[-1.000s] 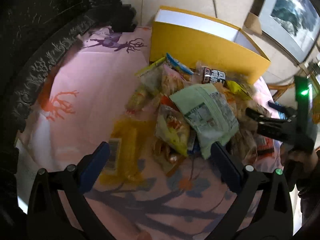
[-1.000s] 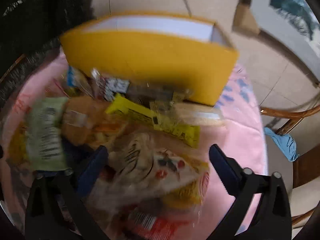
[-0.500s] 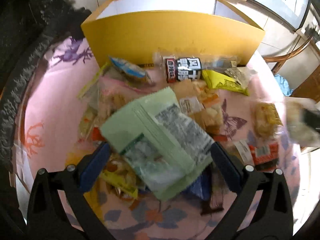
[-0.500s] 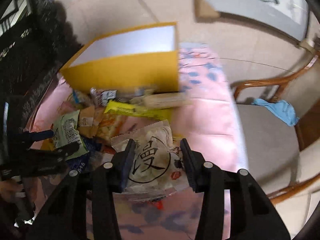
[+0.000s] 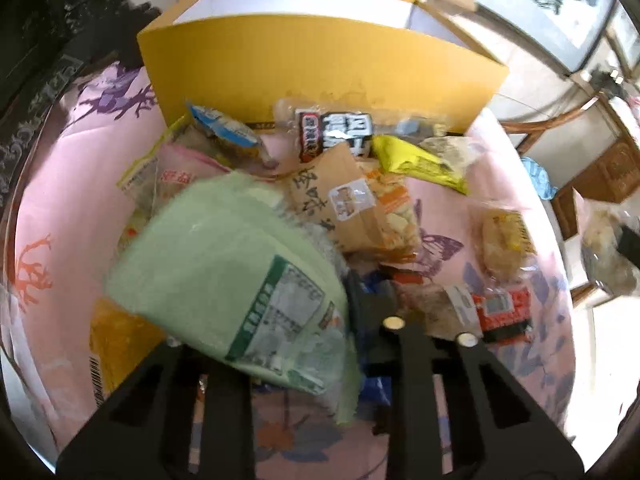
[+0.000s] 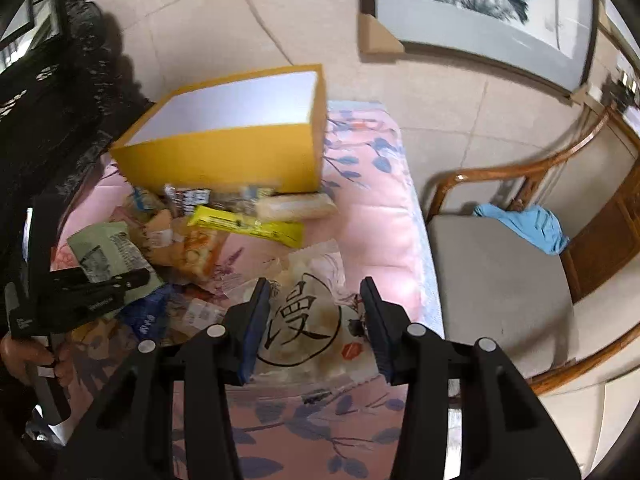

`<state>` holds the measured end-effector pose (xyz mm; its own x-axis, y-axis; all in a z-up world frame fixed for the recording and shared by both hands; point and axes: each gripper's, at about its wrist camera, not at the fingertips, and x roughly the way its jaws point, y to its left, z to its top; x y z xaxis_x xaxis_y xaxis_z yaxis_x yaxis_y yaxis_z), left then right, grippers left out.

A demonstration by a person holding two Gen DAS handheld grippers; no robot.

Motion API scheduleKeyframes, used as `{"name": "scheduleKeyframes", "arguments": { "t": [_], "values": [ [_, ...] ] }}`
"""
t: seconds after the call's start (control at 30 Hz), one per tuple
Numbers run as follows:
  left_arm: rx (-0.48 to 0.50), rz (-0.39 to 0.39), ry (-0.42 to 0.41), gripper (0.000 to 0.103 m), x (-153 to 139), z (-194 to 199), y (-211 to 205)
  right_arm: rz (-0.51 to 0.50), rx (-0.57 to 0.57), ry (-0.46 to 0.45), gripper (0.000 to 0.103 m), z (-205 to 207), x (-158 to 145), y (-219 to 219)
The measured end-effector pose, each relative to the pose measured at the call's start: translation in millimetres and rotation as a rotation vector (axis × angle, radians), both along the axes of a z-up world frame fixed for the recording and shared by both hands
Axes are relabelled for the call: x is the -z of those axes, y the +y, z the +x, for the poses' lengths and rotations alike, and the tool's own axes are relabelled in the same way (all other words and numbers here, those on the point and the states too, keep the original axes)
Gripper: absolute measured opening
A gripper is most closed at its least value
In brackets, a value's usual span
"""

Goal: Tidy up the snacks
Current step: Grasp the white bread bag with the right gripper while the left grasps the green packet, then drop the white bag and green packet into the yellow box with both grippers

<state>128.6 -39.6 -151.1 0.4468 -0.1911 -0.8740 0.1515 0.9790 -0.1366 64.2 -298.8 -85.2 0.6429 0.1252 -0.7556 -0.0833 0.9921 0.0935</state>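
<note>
Your left gripper (image 5: 304, 344) is clamped on the pale green packet (image 5: 224, 272), which fills the near left of its view and looks blurred. Your right gripper (image 6: 314, 320) has its jaws narrowed against the sides of a clear bag printed with a black character in a circle (image 6: 308, 320); the bag sits between the blue pads and appears gripped.

Beyond both grippers, the rest of the snacks lie heaped on the pink floral cloth (image 6: 376, 224) covering the worktop: a brown paper-fronted cracker bag (image 5: 352, 204) in the middle, a yellow packet (image 5: 416, 160) just right of it, and a black-and-white wrapper (image 5: 336, 136) farther back, beside the box. At the far side stands the open yellow box (image 5: 320, 72), white inside. To the right of the worktop is a wooden chair (image 6: 500, 272) with a blue cloth (image 6: 528, 228) on its seat.
</note>
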Motion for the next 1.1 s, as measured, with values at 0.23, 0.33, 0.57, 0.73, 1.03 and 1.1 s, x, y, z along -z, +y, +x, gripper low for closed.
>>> {"name": "scheduleKeyframes", "arguments": {
  "t": [0.23, 0.33, 0.57, 0.73, 1.03, 1.1],
  "values": [
    [0.000, -0.068, -0.086, 0.016, -39, -23, 30, 0.030, 0.000, -0.067, 0.046, 1, -23, 8],
    [-0.038, -0.099, -0.090, 0.014, -47, -27, 43, 0.049, -0.013, -0.074, 0.046, 2, -28, 16],
    [-0.012, -0.072, -0.234, 0.014, -101, -29, 42, 0.076, -0.019, -0.152, 0.046, -3, -54, 28],
    [-0.005, -0.044, -0.350, 0.014, -143, 17, 28, 0.074, -0.062, -0.230, 0.046, 26, -81, 36],
    [-0.051, 0.071, -0.390, 0.014, -156, 143, 13, 0.077, -0.140, -0.274, 0.046, 157, -100, 59],
    [-0.049, 0.089, -0.370, 0.014, -149, 169, 12, 0.085, -0.140, -0.253, 0.046, 184, -93, 62]
  ]
}}
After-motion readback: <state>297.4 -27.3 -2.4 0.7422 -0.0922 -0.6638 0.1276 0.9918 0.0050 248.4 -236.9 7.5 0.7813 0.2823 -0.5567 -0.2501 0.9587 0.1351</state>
